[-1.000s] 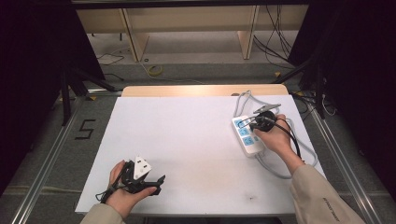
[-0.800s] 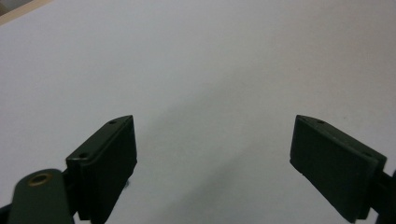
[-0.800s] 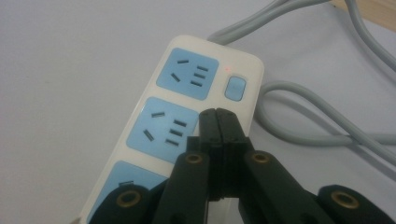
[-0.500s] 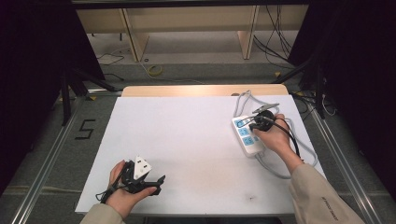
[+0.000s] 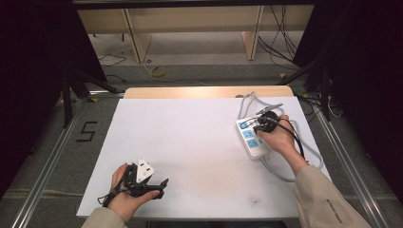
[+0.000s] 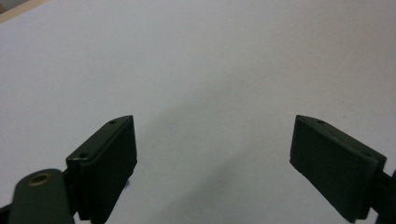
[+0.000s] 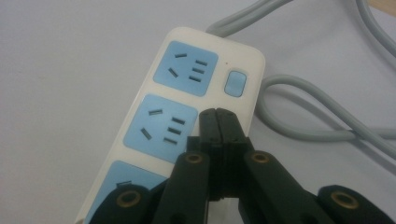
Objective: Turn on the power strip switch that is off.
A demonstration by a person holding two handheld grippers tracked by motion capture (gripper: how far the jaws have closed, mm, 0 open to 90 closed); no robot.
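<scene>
On the right side of the big white table (image 5: pixel 190 142) lies a white plastic power strip with blue sockets (image 5: pixel 252 137). It sits slanted, and its grey round cable (image 5: pixel 247 102) loops around behind it and along its right side. The person's right hand (image 5: pixel 278 137) holds the right gripper (image 5: pixel 260 127) just over the strip. In the right gripper view, the right gripper (image 7: pixel 218 116) has its two black jaws pressed tight together, with nothing between them. Their tips sit at the right edge of the middle blue socket (image 7: pixel 161 127), just below the small blue button (image 7: pixel 235 83). I cannot tell if the tips touch the strip or hang a tiny bit above it. Far away, near the front left corner of the table, the person's left hand (image 5: pixel 130 190) rests with the left gripper (image 5: pixel 159 183). A grey three-cornered plate (image 5: pixel 143 170) sits on top of it. In the left gripper view, the left gripper (image 6: pixel 215 158) has its jaws spread wide apart. It holds nothing, and bare white table shows between the jaws.
</scene>
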